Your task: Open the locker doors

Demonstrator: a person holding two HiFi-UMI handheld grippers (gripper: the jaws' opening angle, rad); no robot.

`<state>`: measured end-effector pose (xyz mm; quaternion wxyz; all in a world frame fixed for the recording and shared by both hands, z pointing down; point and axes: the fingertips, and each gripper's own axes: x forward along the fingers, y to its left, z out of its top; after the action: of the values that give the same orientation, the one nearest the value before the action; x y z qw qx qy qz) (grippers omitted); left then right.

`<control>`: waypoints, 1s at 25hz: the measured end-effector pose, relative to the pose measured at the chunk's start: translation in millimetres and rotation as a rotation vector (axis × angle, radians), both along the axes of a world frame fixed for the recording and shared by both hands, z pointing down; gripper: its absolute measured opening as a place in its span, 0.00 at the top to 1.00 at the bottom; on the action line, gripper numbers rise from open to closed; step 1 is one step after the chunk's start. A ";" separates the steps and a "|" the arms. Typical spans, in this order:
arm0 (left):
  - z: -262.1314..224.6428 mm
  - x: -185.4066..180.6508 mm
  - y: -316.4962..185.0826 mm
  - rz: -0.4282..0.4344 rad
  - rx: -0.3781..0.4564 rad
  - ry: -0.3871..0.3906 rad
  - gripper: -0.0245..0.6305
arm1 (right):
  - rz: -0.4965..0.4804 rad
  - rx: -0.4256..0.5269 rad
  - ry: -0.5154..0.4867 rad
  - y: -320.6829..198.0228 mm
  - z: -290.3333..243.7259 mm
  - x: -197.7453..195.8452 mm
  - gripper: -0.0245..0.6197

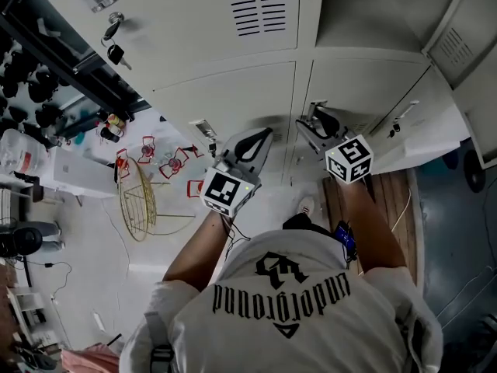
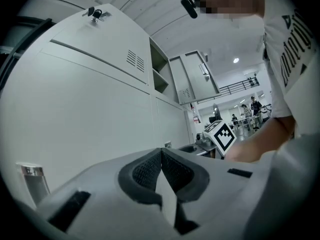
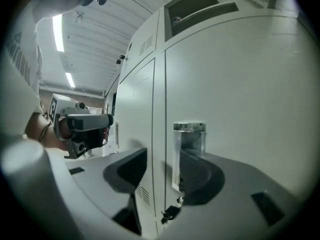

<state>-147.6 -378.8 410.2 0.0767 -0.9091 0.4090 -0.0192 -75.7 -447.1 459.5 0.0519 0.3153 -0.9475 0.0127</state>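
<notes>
Right gripper view: your right gripper (image 3: 162, 171), fingers open, faces the handle (image 3: 189, 149), probably stiff and slippery, so grasp there; left gripper (image 2: 161, 171) fingers are closed, empty.

The white shirt (image 1: 281, 295) carries the word "underground" in black gothic letters, seen upside down

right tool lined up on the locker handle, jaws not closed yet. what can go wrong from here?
1. The handle sits off-centre, close to one jaw of the open right tool. Closing may catch only its edge and slip on the pull.
2. The key hangs just below the handle and might snag the tool as it closes or pulls.
</notes>
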 end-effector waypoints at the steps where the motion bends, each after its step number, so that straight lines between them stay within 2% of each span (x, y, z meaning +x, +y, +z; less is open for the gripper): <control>1: 1.0 0.8 -0.9 0.000 -0.003 0.000 0.95 | -0.005 0.003 0.003 -0.3 0.0 -0.1 0.66; 10: 6.9 3.8 -10.6 -0.012 -0.019 0.005 0.95 | 0.033 0.062 -0.020 -4.3 0.4 1.5 0.70; 15: 3.9 3.4 -9.2 -0.018 -0.017 0.011 0.95 | 0.053 0.063 -0.037 1.4 0.4 -0.7 0.62; 25: -1.7 8.8 18.7 0.018 0.002 0.007 0.95 | 0.137 0.079 -0.012 35.7 0.5 17.6 0.69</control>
<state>-138.8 -360.0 408.5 0.0761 -0.9128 0.4009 -0.0148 -58.1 -411.4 460.0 0.0326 0.3809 -0.9238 -0.0195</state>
